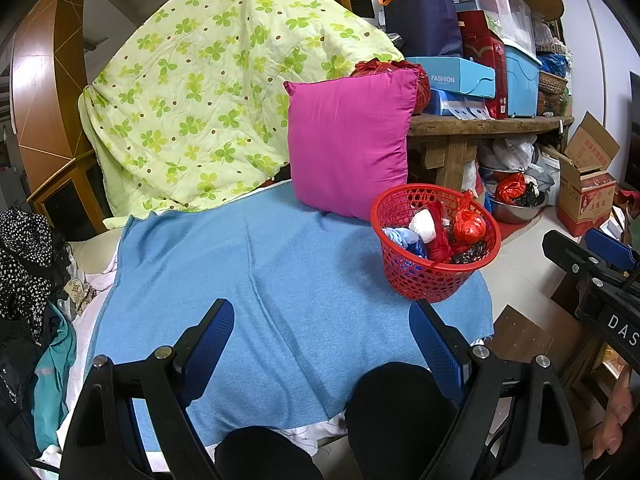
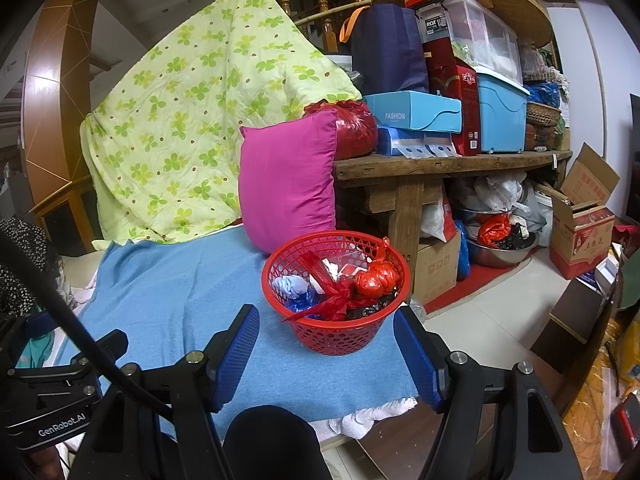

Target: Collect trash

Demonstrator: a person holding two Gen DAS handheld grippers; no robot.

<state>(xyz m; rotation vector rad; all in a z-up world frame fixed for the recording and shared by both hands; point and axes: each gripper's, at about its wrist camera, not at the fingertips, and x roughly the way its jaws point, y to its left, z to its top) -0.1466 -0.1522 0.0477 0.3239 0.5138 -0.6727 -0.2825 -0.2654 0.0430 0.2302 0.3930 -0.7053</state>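
- The red basket already holds a pile of bagged trash, and the blue cloth around it looks bare, so the collecting seems nearly or fully done.
- The basket sits just ahead of the right claw, and ahead and to the right of the left claw.
- Both claws stand apart, holding nothing, tilted down over the cloth.

Blue box: FASHION
Clear bin: label reads ROX
Left gripper: GenRobot.AI along its black body
Right gripper: DAS, cut off at the picture's edge
Carton: red Chinese characters, too small to read
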